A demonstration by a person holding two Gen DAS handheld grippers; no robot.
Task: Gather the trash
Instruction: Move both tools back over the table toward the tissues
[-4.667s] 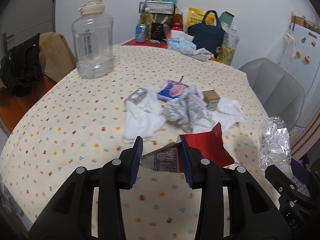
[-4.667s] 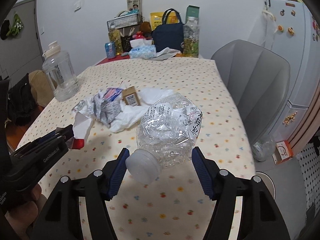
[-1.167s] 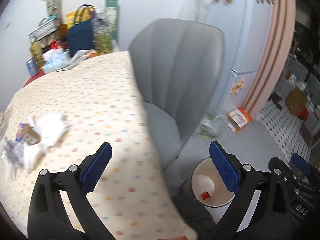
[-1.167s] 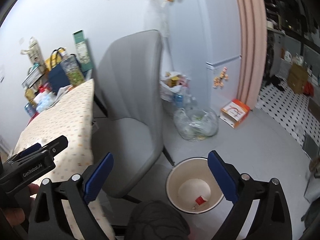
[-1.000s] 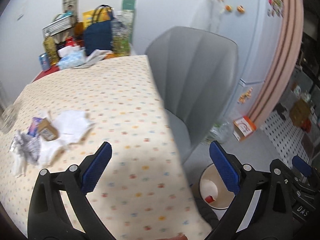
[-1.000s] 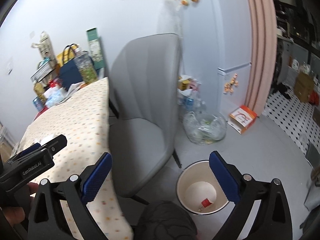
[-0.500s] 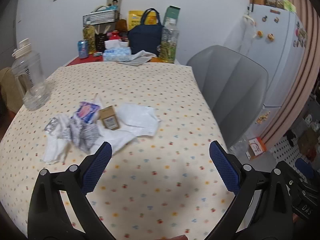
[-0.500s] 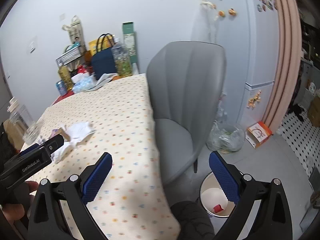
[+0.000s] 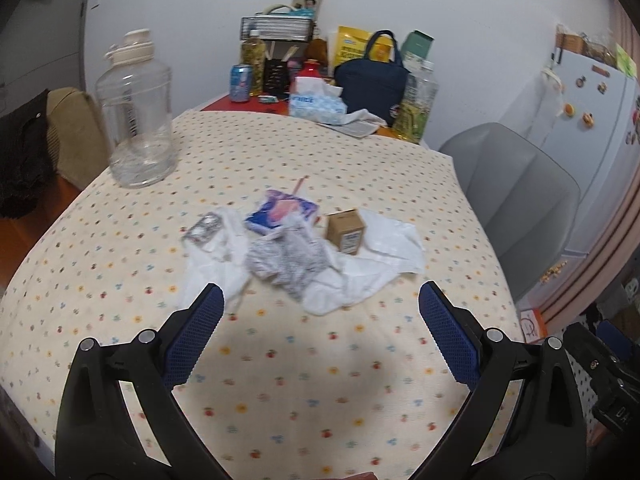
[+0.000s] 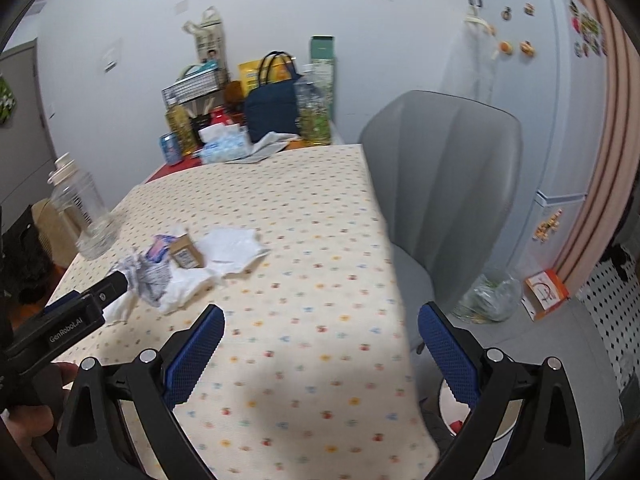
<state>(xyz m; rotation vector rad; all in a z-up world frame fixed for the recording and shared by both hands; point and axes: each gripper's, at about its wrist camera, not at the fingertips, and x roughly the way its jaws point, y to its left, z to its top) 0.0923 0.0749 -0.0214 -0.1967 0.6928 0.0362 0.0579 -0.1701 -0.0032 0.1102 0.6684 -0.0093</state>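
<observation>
— At ten o'clock on the counter (image 9: 312, 360), what stands there?
— One clear plastic jug (image 9: 136, 120), ribbed, with a cream cap. The cloth under it is cream with small coloured dots.
— And the trash?
— Heaped at the counter's middle, toward twelve o'clock from the left claw (image 9: 320, 312): a crinkled foil scrap (image 9: 204, 230), limp white tissues (image 9: 360, 276), a crumpled grey printed wrapper (image 9: 284, 260), a flat blue-and-pink packet (image 9: 280, 210) and a small brown cardboard box (image 9: 346, 230).
— Is either claw gripping anything?
— No. The left claw's blue textured pads are spread wide and empty over the bare cloth; the right claw (image 10: 320, 320) is likewise released.
— Further right?
— A smooth grey shell chair (image 10: 440, 184), and at five o'clock a round white bin (image 10: 476, 416) on the floor.
</observation>
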